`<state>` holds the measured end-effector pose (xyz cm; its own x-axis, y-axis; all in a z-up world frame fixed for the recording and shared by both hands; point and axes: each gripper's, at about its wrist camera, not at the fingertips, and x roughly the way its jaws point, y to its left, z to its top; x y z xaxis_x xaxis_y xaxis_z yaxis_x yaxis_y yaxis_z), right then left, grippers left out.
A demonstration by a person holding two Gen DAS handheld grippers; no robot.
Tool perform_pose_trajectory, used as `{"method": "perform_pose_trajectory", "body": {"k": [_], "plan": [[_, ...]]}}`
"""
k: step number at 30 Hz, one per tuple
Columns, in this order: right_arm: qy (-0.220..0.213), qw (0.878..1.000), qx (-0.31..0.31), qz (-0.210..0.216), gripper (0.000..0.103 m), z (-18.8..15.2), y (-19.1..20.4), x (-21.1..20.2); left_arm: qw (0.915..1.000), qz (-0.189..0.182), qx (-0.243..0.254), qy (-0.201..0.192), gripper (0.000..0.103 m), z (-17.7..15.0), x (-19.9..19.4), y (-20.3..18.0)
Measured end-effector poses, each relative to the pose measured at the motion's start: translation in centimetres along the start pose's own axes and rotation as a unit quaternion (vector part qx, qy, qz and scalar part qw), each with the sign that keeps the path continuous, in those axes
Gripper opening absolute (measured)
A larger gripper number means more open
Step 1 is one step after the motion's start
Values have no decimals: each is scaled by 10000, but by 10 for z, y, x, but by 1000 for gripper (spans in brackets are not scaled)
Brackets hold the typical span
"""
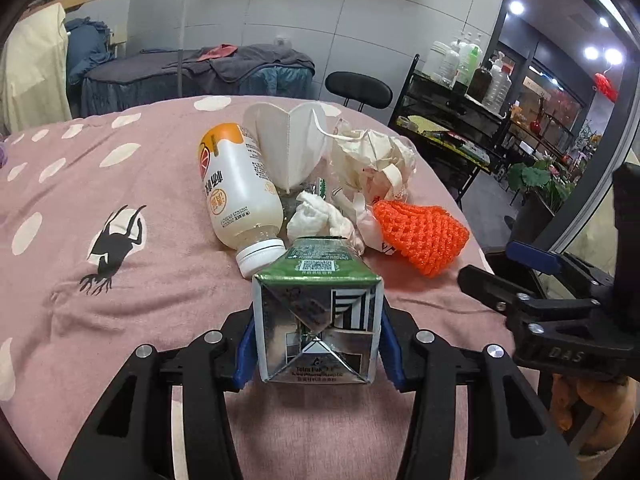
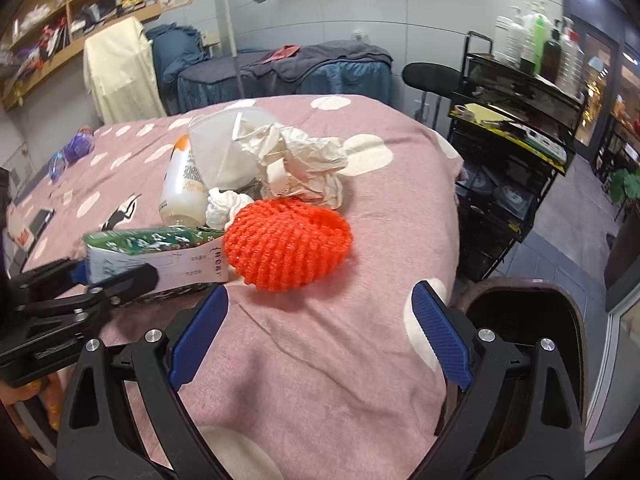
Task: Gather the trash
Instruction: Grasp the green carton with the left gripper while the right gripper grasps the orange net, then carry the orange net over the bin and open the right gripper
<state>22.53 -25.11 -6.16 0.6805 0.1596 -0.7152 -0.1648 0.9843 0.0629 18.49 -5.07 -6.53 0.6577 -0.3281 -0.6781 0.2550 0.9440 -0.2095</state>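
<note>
The left gripper [image 1: 316, 340] jaws clamp the green-topped silver drink carton [image 1: 318, 320] lying on the pink spotted bed cover [image 1: 120, 280]. The right gripper [image 2: 318, 340] jaws stand wide and empty; ahead, open cover reaches the orange foam net sleeve [image 2: 288, 244], with the bed's edge just right.

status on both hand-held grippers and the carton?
Left hand-held gripper shut on green carton, carton lying on pink cover. Right hand-held gripper open, empty, short of orange foam net. Nothing in the way.
</note>
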Motion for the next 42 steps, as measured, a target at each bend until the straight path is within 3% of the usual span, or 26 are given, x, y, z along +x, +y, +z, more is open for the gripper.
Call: {"method": "perform_pose_trajectory", "body": {"k": [7,9,11,13,20,27,42], "plan": [[238,9975,-617,-242,91,19,24,31,9998,-42,-90,-169,48,0,-12,3],[279,9968,-688,-305,71,23,25,39,9997,-56,-108,-196,48,0,-13,4],[358,9966,-693,-268,43,25,24,44,9997,-44,-114,-233,48,0,-14,5],[314,9973,-633,-195,26,25,22,42,9995,-57,-121,-270,48,-1,-17,6],[134,9995,-254,144,22,12,11,20,9989,-134,-107,-431,48,-2,-27,3],[-140,9997,20,201,22,-2,0,-18,9977,-284,-71,-611,48,-1,-44,-7],[-494,9949,851,-203,22,-42,-64,-82,9924,-764,316,-911,48,4,-64,-57]]}}
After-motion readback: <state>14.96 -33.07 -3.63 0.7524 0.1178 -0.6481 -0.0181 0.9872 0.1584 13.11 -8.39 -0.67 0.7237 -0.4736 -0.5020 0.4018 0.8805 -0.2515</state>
